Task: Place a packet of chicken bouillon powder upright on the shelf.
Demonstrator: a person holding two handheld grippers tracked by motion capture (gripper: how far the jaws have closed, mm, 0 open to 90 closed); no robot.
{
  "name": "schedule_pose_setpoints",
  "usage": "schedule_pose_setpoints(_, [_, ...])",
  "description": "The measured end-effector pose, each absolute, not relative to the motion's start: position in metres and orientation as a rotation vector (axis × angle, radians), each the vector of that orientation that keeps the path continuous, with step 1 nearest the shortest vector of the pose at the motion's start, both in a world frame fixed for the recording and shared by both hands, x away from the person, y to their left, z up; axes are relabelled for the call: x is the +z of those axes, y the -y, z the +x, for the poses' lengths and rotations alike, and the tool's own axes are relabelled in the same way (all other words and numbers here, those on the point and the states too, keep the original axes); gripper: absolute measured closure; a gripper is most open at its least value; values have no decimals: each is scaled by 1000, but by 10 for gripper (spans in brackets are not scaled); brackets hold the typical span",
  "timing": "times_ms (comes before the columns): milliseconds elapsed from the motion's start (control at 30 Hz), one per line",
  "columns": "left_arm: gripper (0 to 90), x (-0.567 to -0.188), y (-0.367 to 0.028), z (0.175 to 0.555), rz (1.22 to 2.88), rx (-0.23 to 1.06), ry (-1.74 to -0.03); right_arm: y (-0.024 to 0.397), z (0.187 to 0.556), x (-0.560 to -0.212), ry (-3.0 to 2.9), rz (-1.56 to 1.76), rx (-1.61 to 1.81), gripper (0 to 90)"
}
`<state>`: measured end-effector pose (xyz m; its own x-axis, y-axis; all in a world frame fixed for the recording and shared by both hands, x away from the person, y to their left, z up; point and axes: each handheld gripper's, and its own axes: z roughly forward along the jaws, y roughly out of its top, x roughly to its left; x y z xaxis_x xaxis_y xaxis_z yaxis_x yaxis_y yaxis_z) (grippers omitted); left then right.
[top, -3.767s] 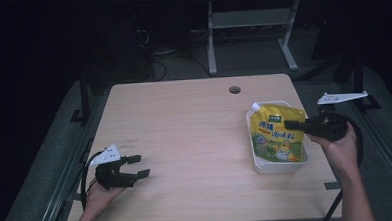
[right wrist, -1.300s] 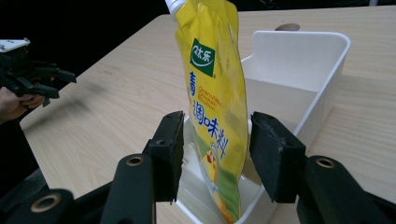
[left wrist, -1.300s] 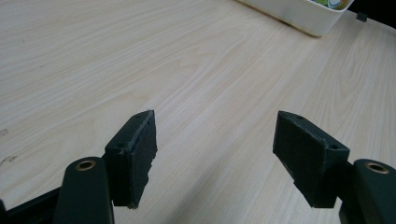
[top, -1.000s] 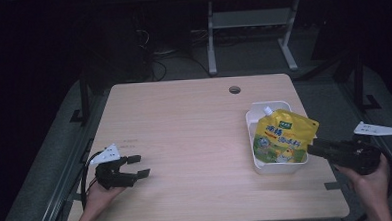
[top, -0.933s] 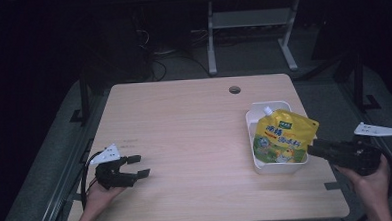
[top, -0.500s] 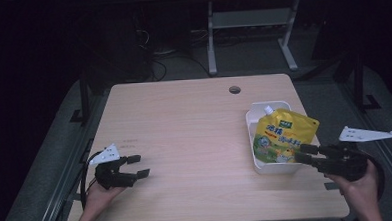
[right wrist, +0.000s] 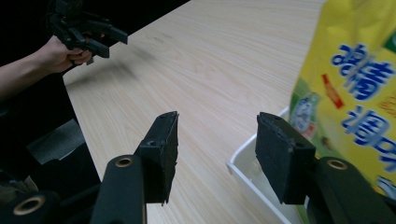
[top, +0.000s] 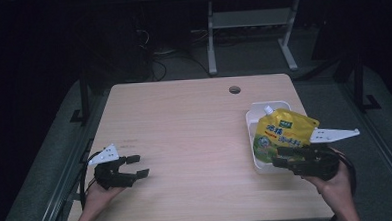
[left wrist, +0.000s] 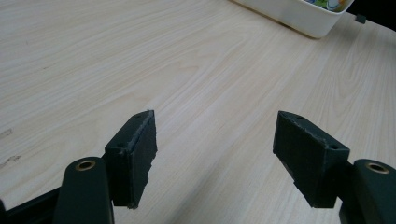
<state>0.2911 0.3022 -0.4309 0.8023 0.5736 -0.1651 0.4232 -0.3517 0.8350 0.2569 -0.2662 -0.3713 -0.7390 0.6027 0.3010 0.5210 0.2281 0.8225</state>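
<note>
1. The right gripper [top: 281,157] sits at the near corner of the white tray [top: 253,119], with the yellow pouch [top: 281,132] lying in that tray just beyond its tips and a bit off to its right side. In the right gripper view the pouch [right wrist: 355,93] looms up beside the right-hand jaw and the tray [right wrist: 243,170] corner lies between the two tips, lower down.
2. The pouch's long axis runs from its white spout at the far end back toward the gripper, so the claw is meeting it bottom-end first, I'd guess.
3. The right gripper [right wrist: 215,149] has just been opening its jaws; they stand wide apart with nothing pinched between them.
4. The right hand is clearly the nearer one. The left gripper [top: 139,165] is well apart, way across the table [top: 184,121] near the front left edge.
5. The left gripper [left wrist: 215,154] is wide open too, holding nothing, with bare wood under it.
6. Hard to tell: the pouch's lower edge is cut off by the frame in the right gripper view and partly covered by the gripper from above, so whether it touches the tray floor is anyone's guess.
</note>
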Motion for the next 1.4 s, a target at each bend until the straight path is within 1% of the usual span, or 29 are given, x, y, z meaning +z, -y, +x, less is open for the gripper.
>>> schedule_pose_setpoints(633, [291, -432, -302, 291, 2009, 188, -734, 210, 275, -380, -2522, 996, 1529, 432])
schedule_pose_setpoints(1000, [287, -433, -300, 290, 2022, 188, -724, 188, 281, -383, -2554, 957, 1535, 421])
schedule_pose_setpoints(1167, [265, -433, -299, 290, 2019, 193, -725, 175, 285, -386, -2580, 940, 1537, 408])
schedule_pose_setpoints(1400, [263, -433, -299, 289, 2024, 194, -722, 162, 288, -389, -2609, 922, 1523, 398])
